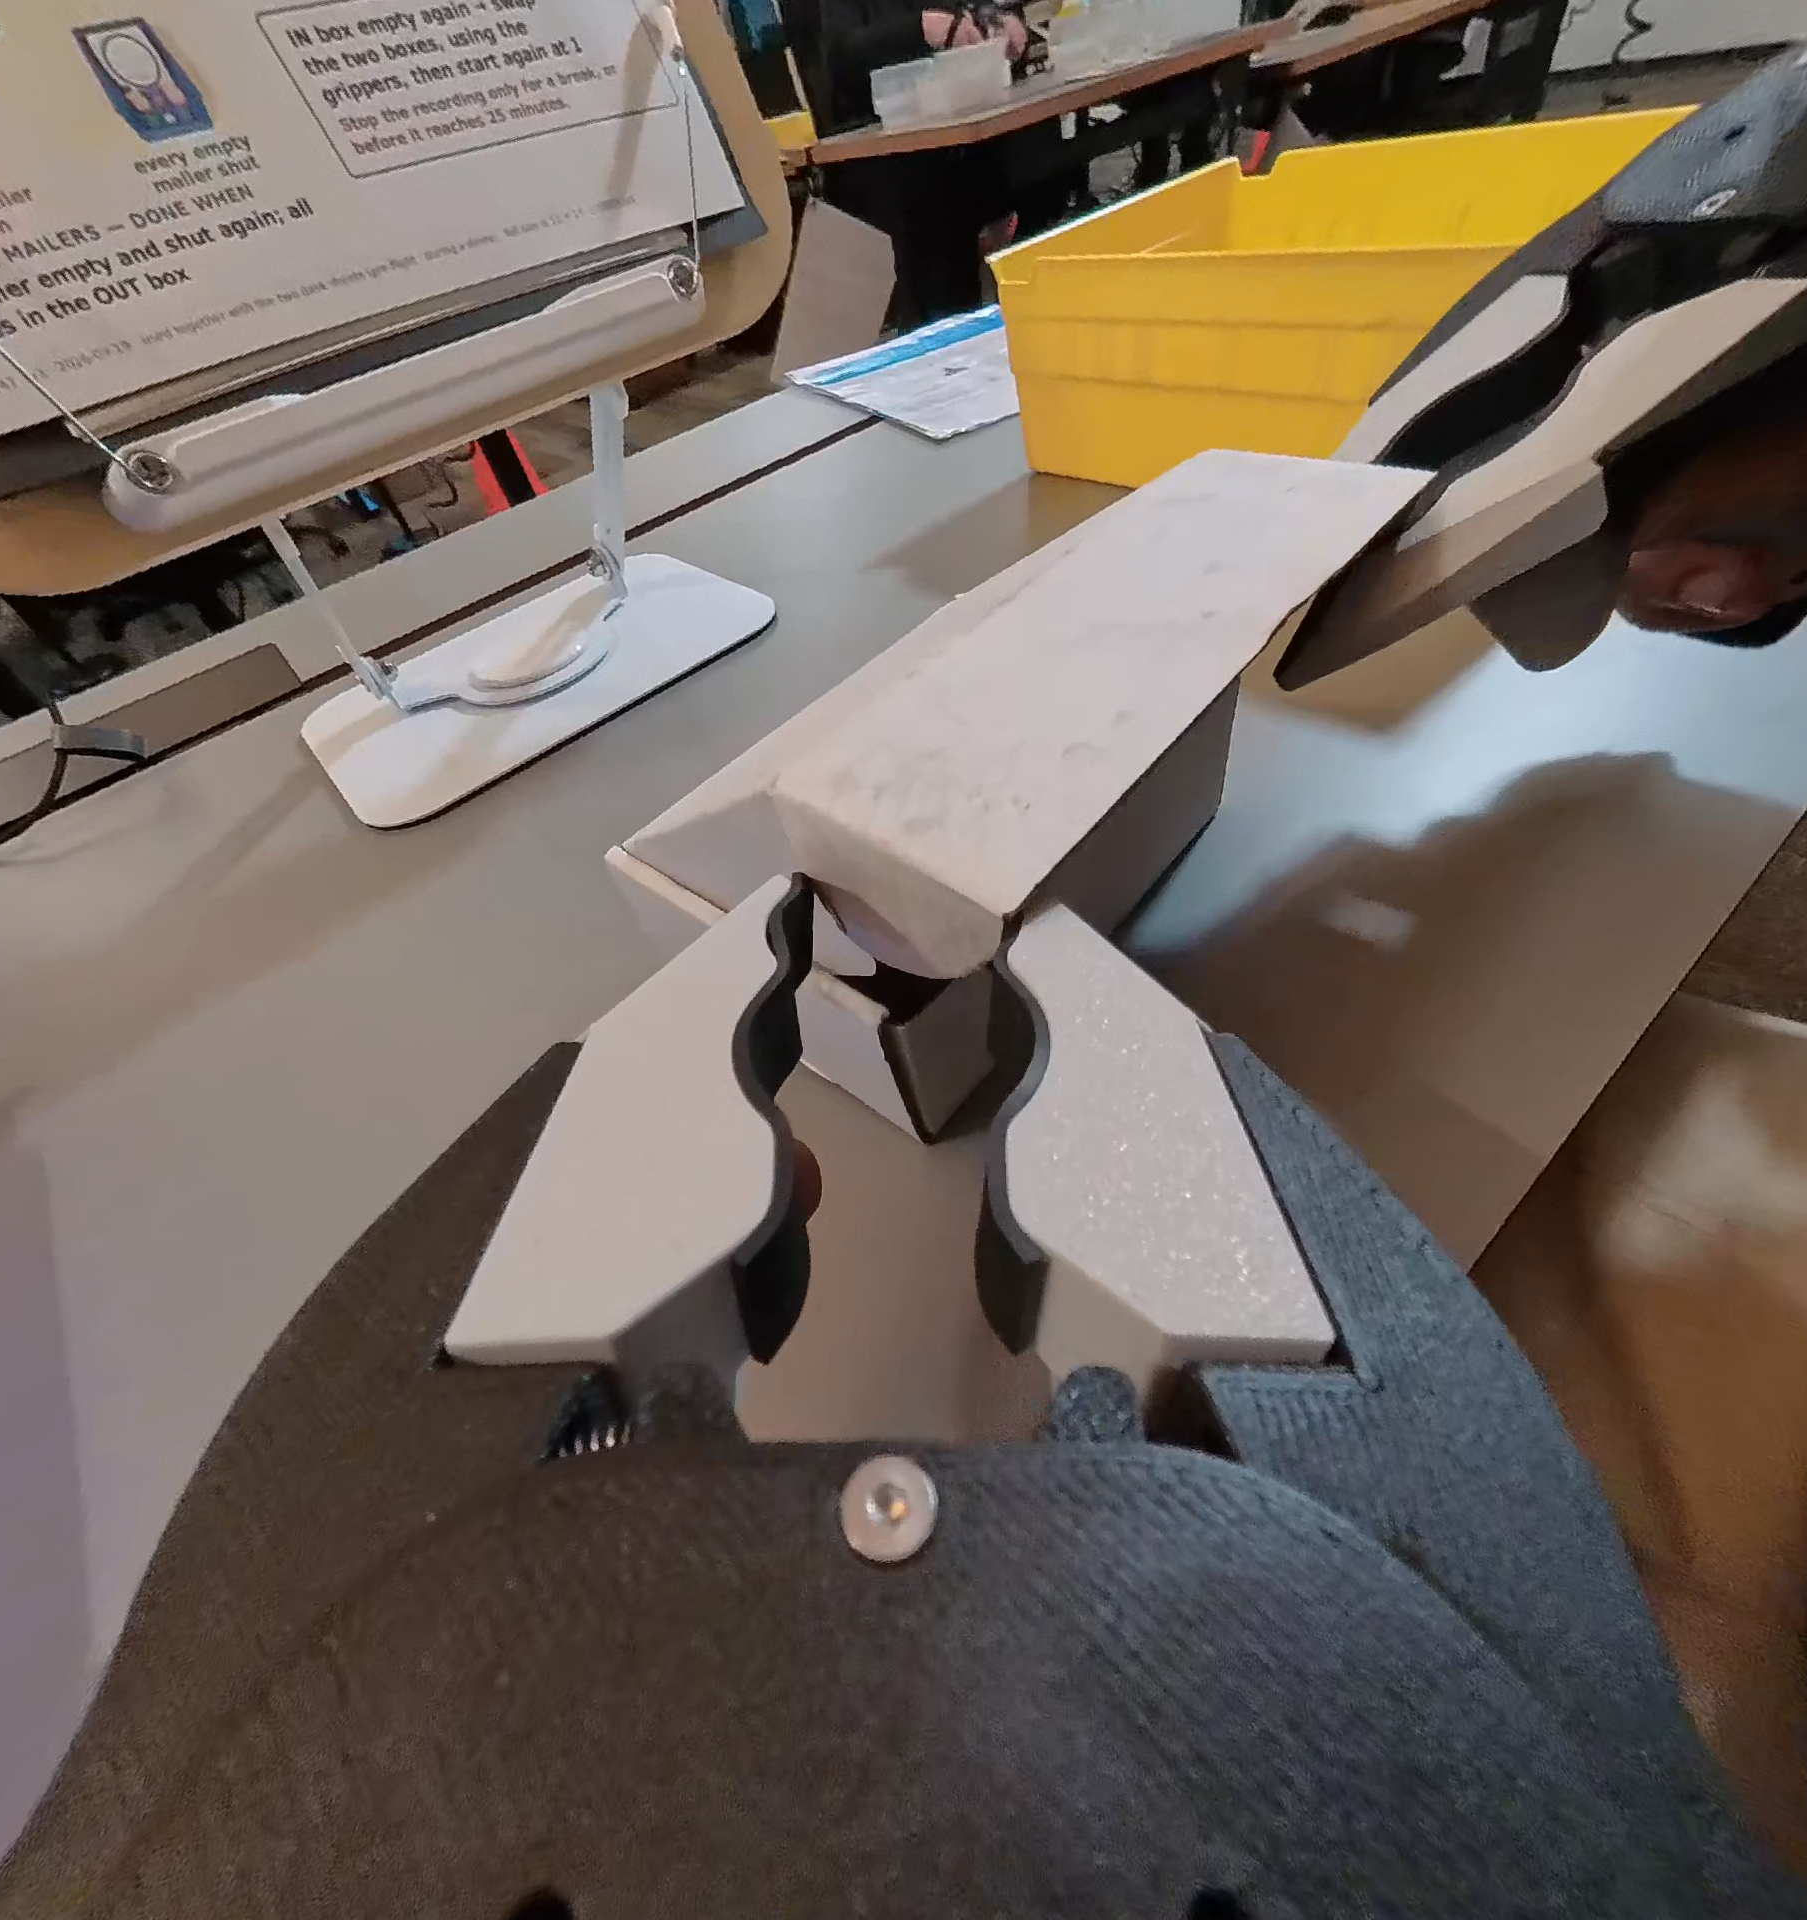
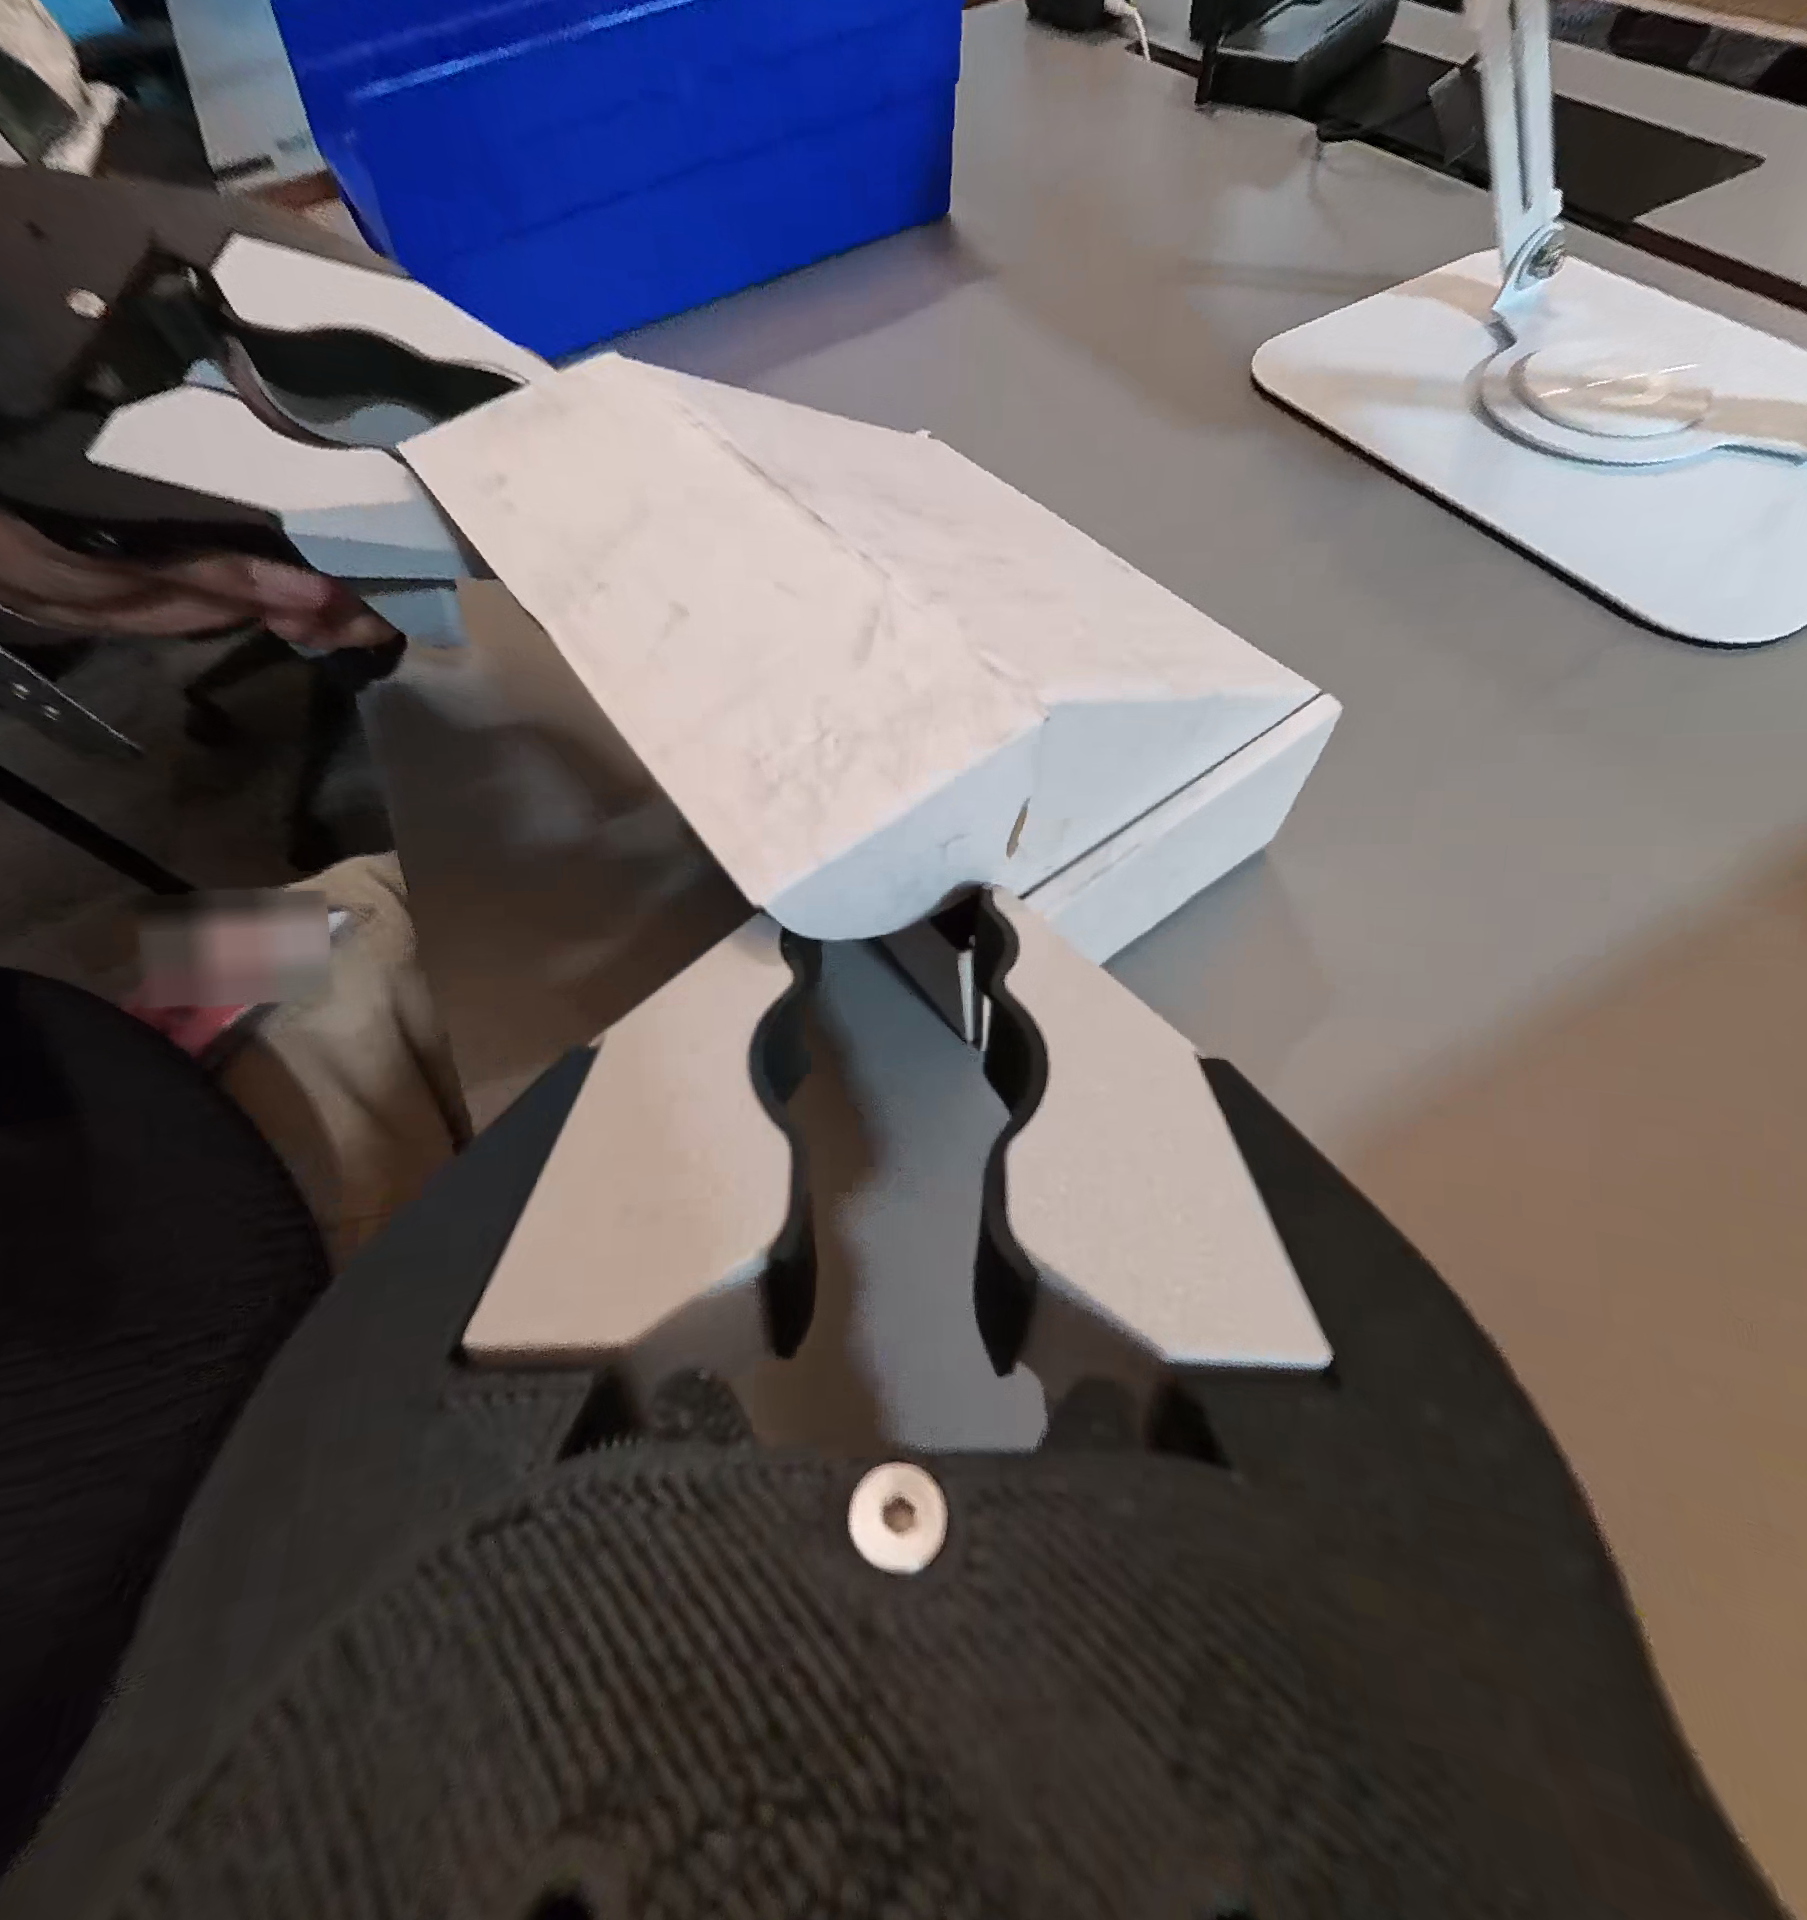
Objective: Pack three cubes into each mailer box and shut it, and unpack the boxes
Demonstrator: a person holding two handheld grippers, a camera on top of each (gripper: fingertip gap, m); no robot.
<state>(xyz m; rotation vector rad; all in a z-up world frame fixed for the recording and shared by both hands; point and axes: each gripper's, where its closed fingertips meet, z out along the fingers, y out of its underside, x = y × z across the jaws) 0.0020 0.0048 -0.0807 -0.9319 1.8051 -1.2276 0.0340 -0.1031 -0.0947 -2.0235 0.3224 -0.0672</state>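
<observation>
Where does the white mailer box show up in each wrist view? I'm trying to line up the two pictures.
Left wrist view: the mailer box lies at centre, running up-right from the left gripper to the right gripper.
Right wrist view: it sits at centre, running up-left from the right gripper to the left gripper.
Shared landmark: the white stand base on the grey table.
</observation>
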